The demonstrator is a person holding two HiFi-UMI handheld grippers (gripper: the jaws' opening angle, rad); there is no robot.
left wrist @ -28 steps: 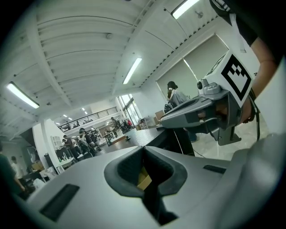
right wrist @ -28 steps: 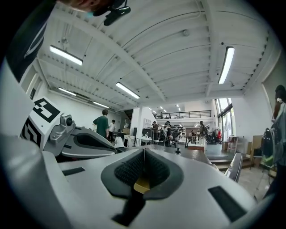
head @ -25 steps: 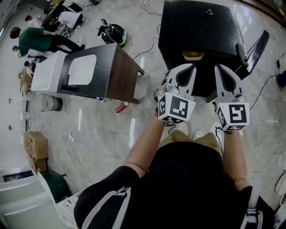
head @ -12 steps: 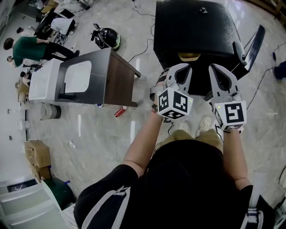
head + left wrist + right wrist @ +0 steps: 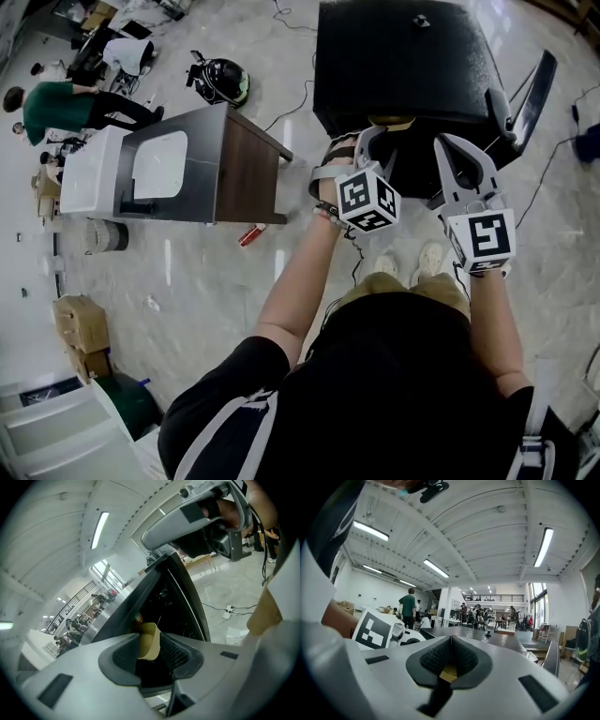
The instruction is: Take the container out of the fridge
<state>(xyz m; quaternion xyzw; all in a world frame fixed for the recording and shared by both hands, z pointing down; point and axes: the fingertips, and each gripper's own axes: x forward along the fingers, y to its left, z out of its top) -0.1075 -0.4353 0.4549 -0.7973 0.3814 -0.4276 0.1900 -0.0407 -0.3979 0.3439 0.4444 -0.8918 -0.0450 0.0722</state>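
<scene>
The black fridge (image 5: 403, 56) stands open in front of me, its door (image 5: 532, 92) swung out to the right. A tan container (image 5: 394, 120) sits just inside the opening. My left gripper (image 5: 364, 148) points down at it, rolled to one side. In the left gripper view the jaws have just been opening. The container (image 5: 149, 639) shows in the gap of this gripper (image 5: 151, 657), and the pads do not press on it. My right gripper (image 5: 461, 161) hovers beside it, level; in its own view the right gripper (image 5: 450, 644) has its pads together.
A brown table with a white top (image 5: 187, 164) stands to the left of the fridge. A red can (image 5: 251, 234) lies on the floor by it. People (image 5: 66, 98) work at the far left. Cables run across the floor. Cardboard boxes (image 5: 75, 323) sit at the lower left.
My left gripper has moved forward and down toward the fridge opening and rolled, so its marker cube now sits tilted. Its jaws have parted. The right gripper has barely shifted.
</scene>
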